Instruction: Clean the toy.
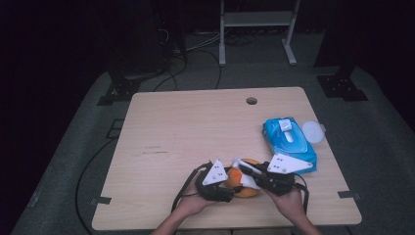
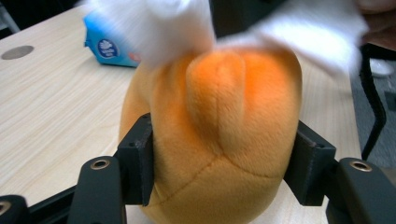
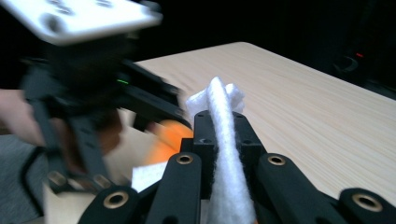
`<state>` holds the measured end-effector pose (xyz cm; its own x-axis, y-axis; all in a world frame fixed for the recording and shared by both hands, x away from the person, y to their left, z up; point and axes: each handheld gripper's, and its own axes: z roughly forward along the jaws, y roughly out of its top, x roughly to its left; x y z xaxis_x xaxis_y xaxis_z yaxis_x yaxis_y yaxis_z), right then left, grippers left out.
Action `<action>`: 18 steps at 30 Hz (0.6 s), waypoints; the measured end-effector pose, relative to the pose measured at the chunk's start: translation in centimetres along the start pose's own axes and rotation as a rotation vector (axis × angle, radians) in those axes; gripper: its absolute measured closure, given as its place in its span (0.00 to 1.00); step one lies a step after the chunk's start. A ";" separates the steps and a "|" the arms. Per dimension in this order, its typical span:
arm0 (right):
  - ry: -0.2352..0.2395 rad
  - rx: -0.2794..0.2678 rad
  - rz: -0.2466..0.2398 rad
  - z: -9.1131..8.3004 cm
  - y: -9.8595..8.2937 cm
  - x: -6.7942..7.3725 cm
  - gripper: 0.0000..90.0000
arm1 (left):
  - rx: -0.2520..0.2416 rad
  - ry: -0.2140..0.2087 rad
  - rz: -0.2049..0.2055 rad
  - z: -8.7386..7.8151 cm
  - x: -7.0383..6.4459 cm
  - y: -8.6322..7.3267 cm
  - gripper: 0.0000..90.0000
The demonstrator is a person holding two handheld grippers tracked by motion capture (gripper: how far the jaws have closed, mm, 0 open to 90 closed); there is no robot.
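Observation:
An orange plush toy (image 2: 219,135) sits near the table's front edge, seen from above as an orange lump (image 1: 243,182) between both hands. My left gripper (image 2: 219,161) is shut on the plush toy, one black jaw pressing each side. My right gripper (image 3: 223,126) is shut on a white wipe (image 3: 222,140), pinched upright between its jaws. In the left gripper view the white wipe (image 2: 187,23) lies blurred over the top of the toy. From above, my left gripper (image 1: 227,188) and right gripper (image 1: 247,171) meet at the toy.
A blue pack of wipes (image 1: 288,139) lies at the table's right side, with a round white lid (image 1: 313,131) beside it. A cable hole (image 1: 251,101) sits near the far edge. The wooden table (image 1: 186,132) is bare to the left.

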<state>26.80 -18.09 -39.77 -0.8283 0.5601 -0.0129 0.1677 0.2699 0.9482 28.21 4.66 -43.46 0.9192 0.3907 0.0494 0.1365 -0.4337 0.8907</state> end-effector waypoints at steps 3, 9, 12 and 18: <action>-0.053 -0.010 0.040 -1.1 -0.7 -1.8 0.92 | -0.010 -0.010 -0.041 -0.2 0.6 0.0 0.43; -0.106 -0.017 0.070 -2.2 -1.2 -2.6 0.92 | -0.038 -0.030 -0.113 -1.1 1.4 0.4 0.46; -0.085 -0.021 0.040 -1.6 -0.7 -1.5 0.92 | -0.033 -0.026 -0.128 -1.2 1.6 0.3 0.46; 0.014 -0.054 0.007 0.0 0.5 0.7 0.92 | -0.031 -0.037 -0.134 -1.1 1.4 0.3 0.47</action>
<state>26.29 -17.59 -39.34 -0.8348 0.5505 -0.0024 0.1444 0.2232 0.9640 29.13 5.93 -42.66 0.9064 0.4132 -0.0875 0.2483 -0.3536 0.9019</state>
